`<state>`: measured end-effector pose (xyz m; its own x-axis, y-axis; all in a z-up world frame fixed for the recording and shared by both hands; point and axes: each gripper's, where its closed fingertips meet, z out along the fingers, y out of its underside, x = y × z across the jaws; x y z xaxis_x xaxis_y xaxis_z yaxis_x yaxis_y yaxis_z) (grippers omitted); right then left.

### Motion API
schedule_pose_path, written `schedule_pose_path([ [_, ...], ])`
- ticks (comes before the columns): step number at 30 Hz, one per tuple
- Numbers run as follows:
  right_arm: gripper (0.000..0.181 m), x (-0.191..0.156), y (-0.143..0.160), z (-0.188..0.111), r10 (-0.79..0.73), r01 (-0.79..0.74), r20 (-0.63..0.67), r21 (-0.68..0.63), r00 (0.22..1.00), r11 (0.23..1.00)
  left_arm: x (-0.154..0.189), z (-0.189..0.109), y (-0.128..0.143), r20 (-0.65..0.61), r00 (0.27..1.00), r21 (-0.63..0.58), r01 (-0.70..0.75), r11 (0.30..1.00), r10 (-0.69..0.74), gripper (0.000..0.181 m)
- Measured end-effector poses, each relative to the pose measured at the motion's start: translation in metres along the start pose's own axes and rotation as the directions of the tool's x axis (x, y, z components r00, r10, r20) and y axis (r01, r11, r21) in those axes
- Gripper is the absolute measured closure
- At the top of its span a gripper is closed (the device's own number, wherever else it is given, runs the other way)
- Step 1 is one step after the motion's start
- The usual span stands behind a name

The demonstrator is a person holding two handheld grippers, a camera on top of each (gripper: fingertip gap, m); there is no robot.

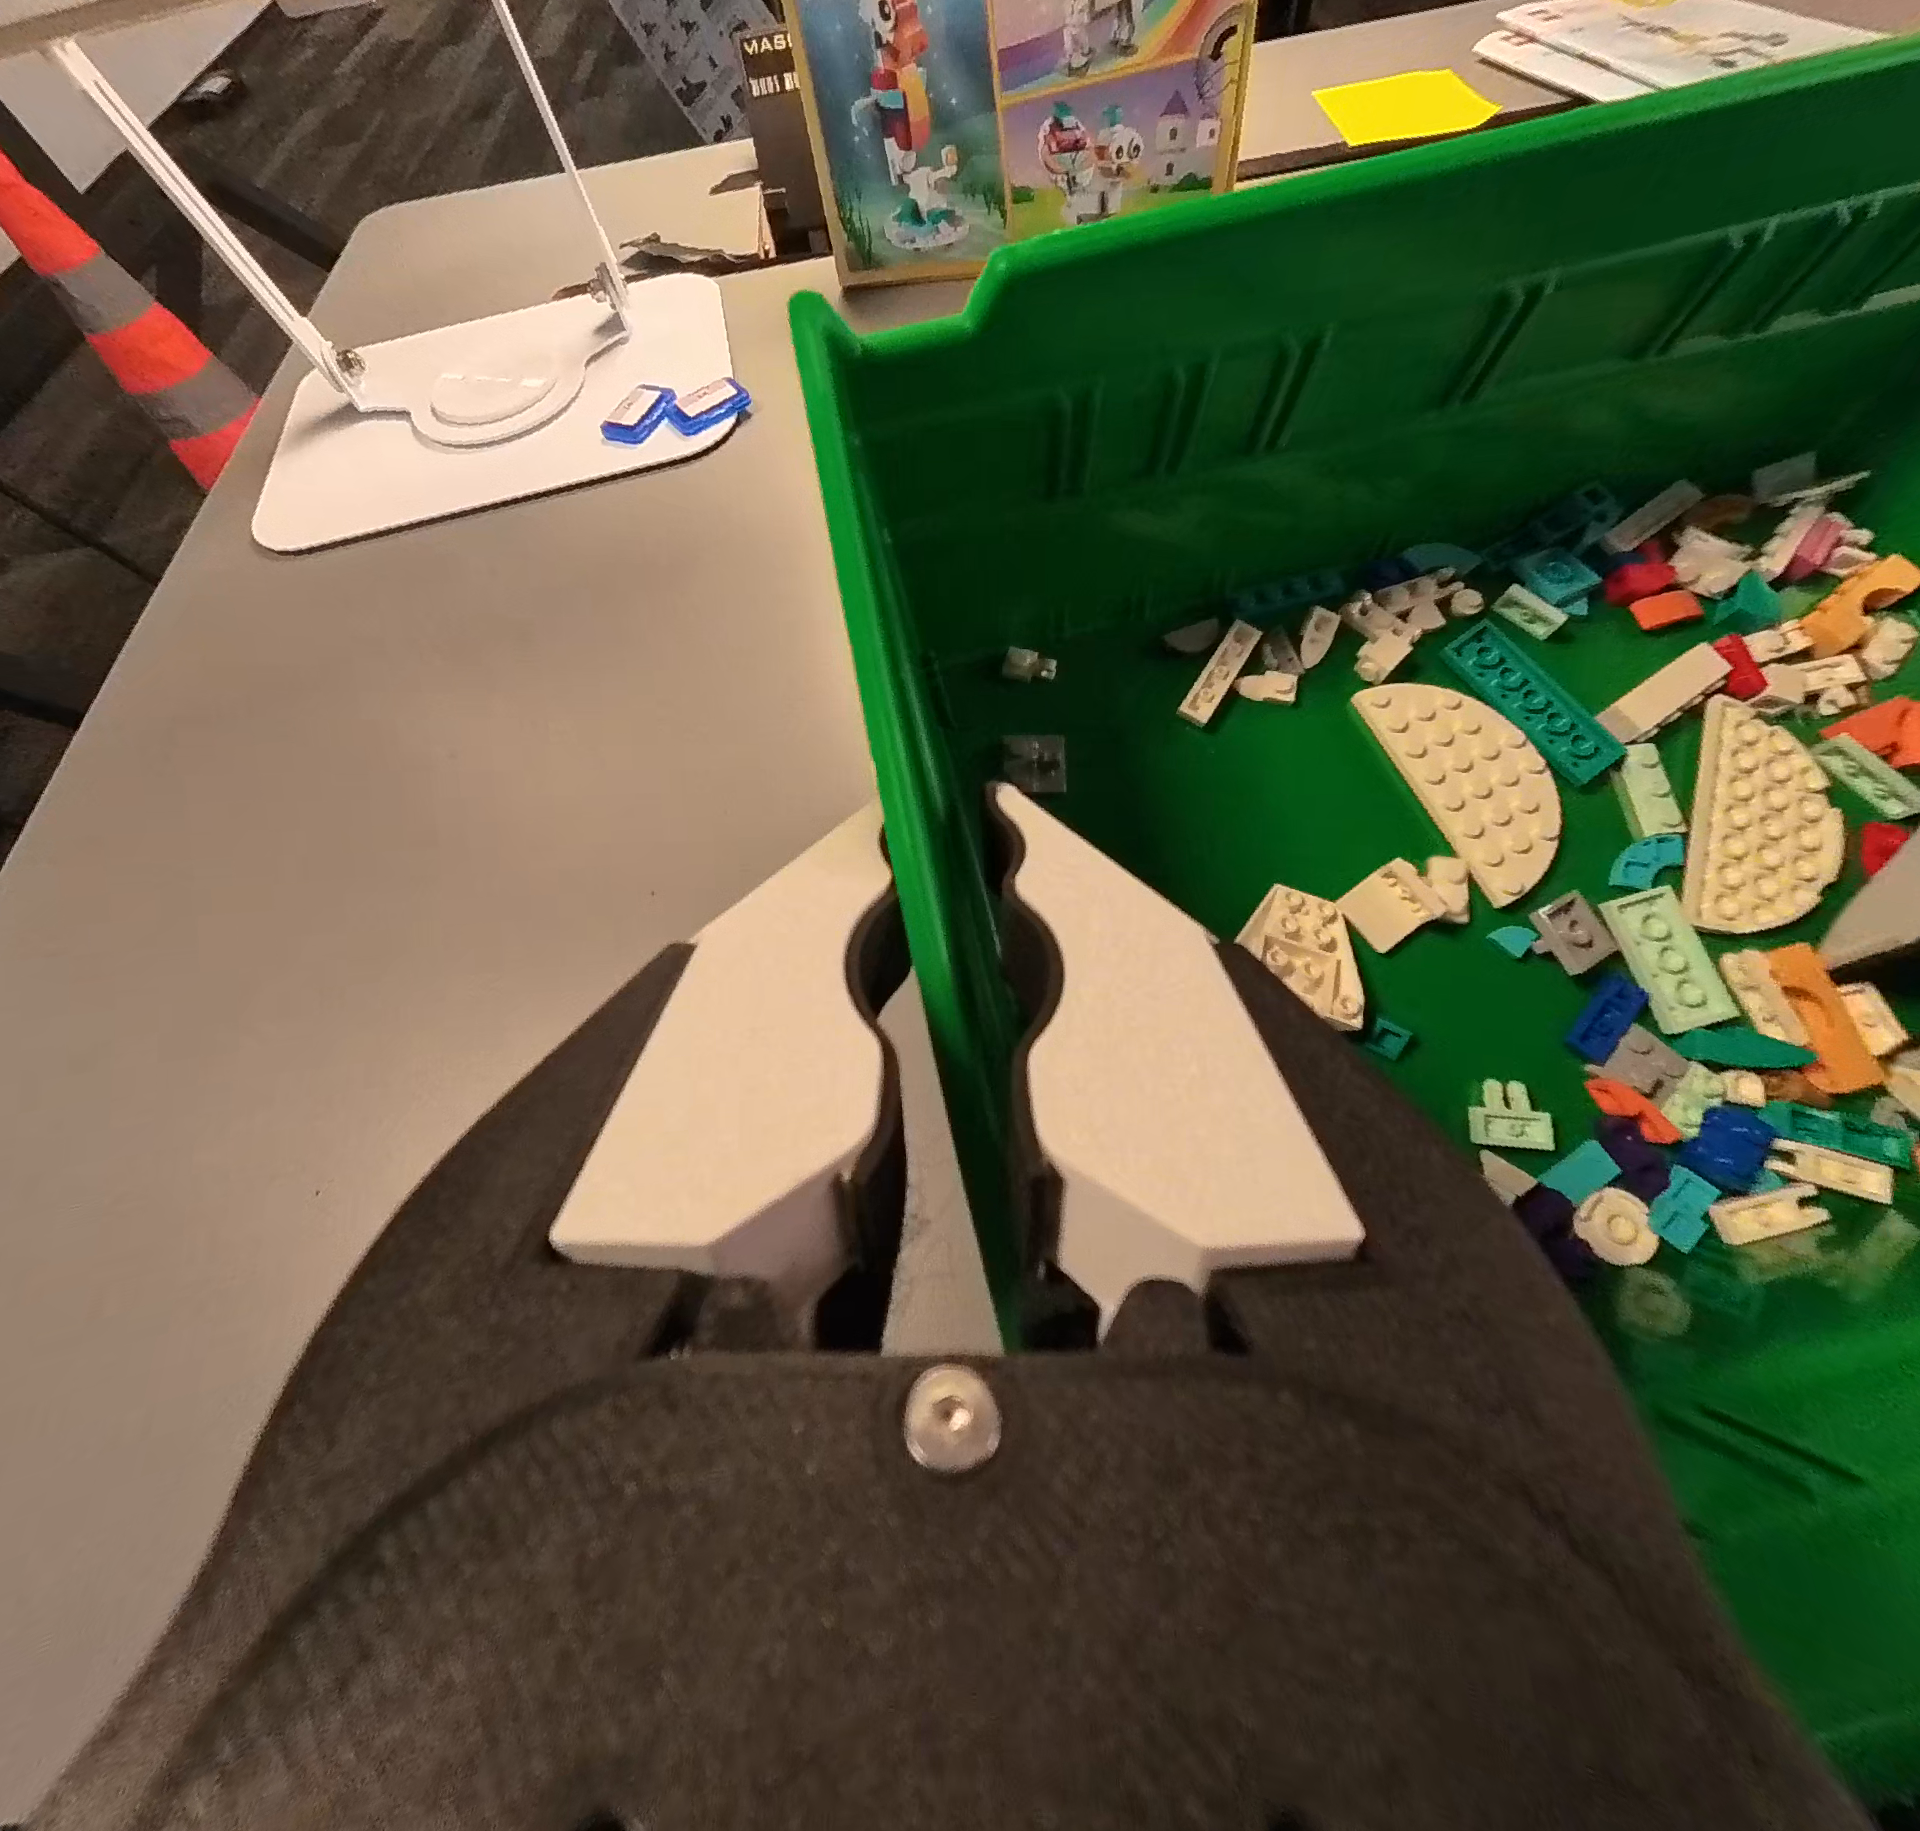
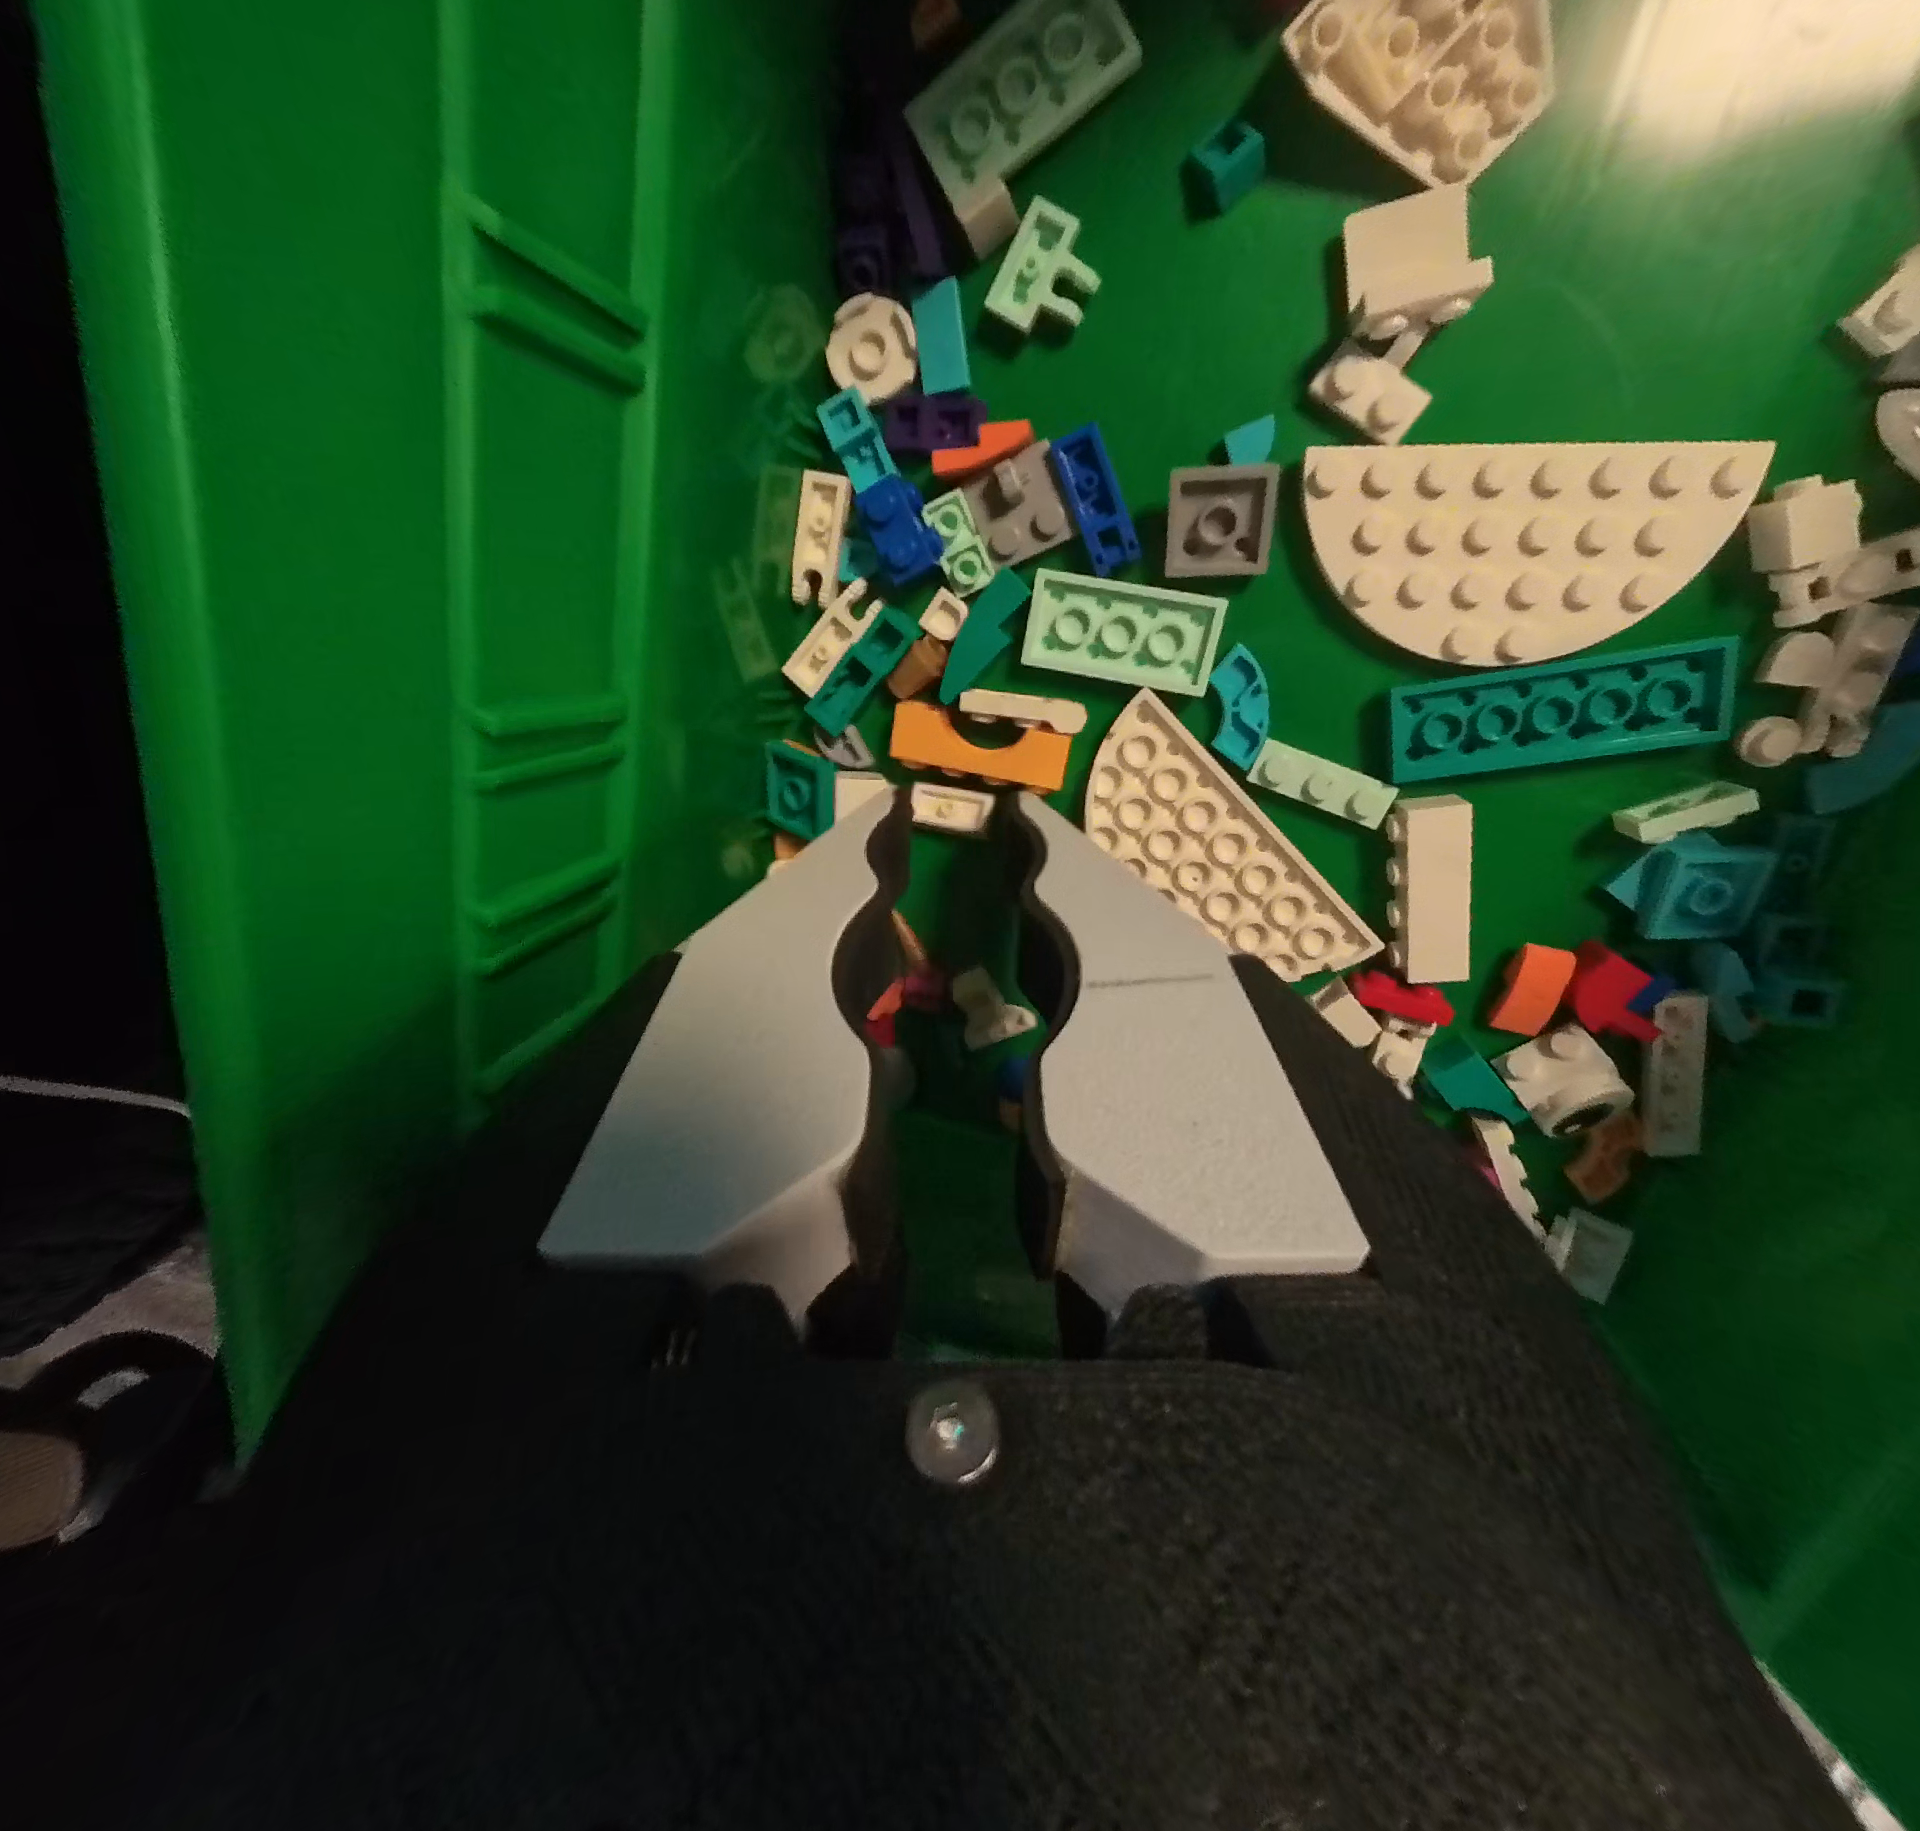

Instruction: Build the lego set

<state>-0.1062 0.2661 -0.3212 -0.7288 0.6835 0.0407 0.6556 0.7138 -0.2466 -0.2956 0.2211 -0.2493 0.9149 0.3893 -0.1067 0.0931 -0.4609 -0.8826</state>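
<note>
Dozens of loose multicoloured plastic Lego pieces point(image 2: 1195, 628) lie in a deep green plastic bin point(image 1: 1351, 431) on a grey table point(image 1: 416, 794). Left claw point(image 1: 940, 825) clamps the bin's wall; right claw point(image 2: 948, 813), parted and empty, hovers at a small white plate point(image 2: 948, 807), likely its next pick, needing a precise pinch.

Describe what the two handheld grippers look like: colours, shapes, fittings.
Both match. The left gripper and right gripper each have a wide, rough-textured black body with one silver screw at its centre, and two pale grey fingers with wavy, scalloped inner edges backed in black, tapering to points. No cables or sleeves show.
</note>
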Motion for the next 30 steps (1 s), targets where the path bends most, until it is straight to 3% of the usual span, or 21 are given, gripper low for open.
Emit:
schedule_pose_path([
  [8,0.181,-0.001,0.008,0.001,-0.117,0.114,-0.073,-0.043,0.990,0.993,0.000,0.001,0.001,-0.003,1.000,-0.007,0.000,1.000,0.000,0.172],
  [17,0.181,0.003,0.007,-0.008,-0.310,0.320,-0.262,-0.008,0.914,0.948,0.000,-0.001,0.000,-0.004,1.000,0.006,-0.001,1.000,0.001,0.172],
  [22,0.180,-0.002,0.009,-0.013,-0.257,0.271,-0.220,0.036,0.941,0.962,0.000,0.000,0.000,-0.004,1.000,0.003,-0.001,1.000,0.001,0.172],
  [26,0.173,0.005,0.025,-0.025,-0.182,0.185,-0.224,-0.005,0.958,0.983,0.000,-0.001,-0.001,-0.002,1.000,0.008,-0.002,1.000,0.002,0.172],
  [30,0.166,-0.003,0.045,-0.031,-0.101,0.093,-0.148,-0.065,0.984,0.994,0.000,-0.002,-0.001,-0.001,1.000,0.013,-0.001,1.000,0.001,0.172],
])
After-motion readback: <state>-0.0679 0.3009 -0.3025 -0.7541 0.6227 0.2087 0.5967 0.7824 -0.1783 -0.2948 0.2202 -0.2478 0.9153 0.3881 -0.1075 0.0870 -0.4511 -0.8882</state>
